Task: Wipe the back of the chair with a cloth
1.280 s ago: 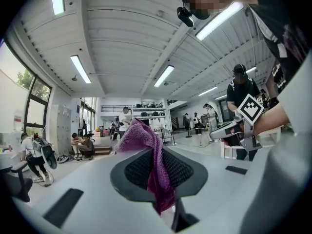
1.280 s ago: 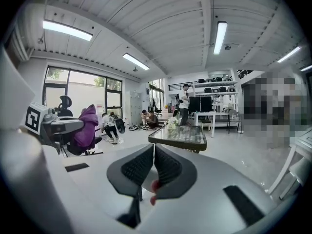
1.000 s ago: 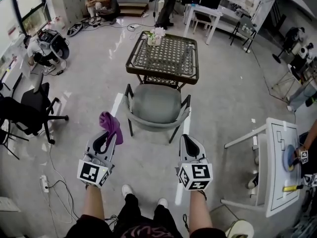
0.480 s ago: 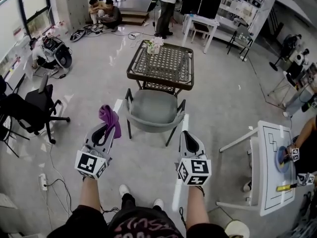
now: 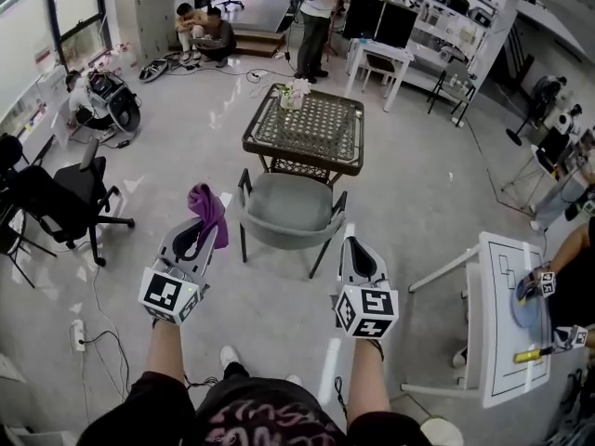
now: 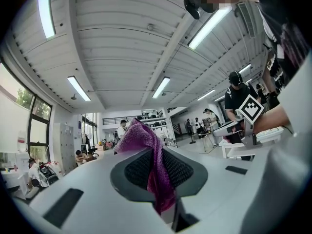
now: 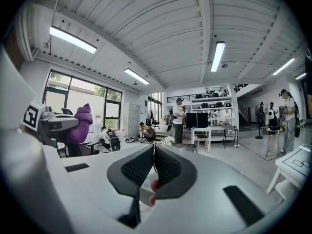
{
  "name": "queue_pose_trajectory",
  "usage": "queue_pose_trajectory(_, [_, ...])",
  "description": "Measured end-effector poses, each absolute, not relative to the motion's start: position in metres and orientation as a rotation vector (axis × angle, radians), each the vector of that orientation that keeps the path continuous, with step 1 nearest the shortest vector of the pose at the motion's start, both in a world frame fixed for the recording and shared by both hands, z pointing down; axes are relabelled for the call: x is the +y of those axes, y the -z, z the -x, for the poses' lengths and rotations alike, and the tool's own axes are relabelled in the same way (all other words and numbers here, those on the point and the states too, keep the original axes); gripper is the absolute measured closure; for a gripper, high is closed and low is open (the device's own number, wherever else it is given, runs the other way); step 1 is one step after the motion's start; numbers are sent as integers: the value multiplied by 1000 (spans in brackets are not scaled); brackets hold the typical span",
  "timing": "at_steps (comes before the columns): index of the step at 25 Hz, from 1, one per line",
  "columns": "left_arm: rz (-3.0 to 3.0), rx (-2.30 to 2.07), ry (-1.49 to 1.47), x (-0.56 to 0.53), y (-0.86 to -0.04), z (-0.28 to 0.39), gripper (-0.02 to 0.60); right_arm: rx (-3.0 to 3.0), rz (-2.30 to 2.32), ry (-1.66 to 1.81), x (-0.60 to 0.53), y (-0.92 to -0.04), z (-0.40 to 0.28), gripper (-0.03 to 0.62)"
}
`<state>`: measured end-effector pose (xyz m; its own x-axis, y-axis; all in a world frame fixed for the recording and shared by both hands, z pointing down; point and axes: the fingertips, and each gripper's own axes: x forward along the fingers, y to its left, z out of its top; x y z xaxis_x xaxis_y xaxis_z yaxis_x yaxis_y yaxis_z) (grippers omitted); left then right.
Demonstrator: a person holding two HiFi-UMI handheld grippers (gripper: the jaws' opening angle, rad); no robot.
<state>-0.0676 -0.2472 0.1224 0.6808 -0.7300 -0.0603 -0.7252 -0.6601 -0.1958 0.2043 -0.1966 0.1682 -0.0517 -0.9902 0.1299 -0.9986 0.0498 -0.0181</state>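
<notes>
Head view puts the grey chair (image 5: 290, 214) straight ahead, with its curved back (image 5: 286, 238) turned toward the person and running left to right, roughly between both grippers. The left gripper (image 5: 203, 230), beside the back's left end, pinches the purple cloth (image 5: 208, 210) between its 2 jaws. The right gripper (image 5: 353, 244) is closed and empty.

Illumination was bright and even, supplied by ceiling strip lights (image 6: 209, 26) and by daylight from tall windows (image 7: 78, 101). The polished floor (image 5: 177, 124) carried glare patches. Shadows were soft. Both gripper views showed strong fisheye curvature, black corner vignetting and defocused near surfaces.
</notes>
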Motion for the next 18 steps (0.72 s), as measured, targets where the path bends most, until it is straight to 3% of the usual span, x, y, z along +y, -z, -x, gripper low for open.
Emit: queue_pose_trajectory(18, [2667,1187,8,-235,-112,70,514,-2232,-2122,-109,-195,-154,-206,568])
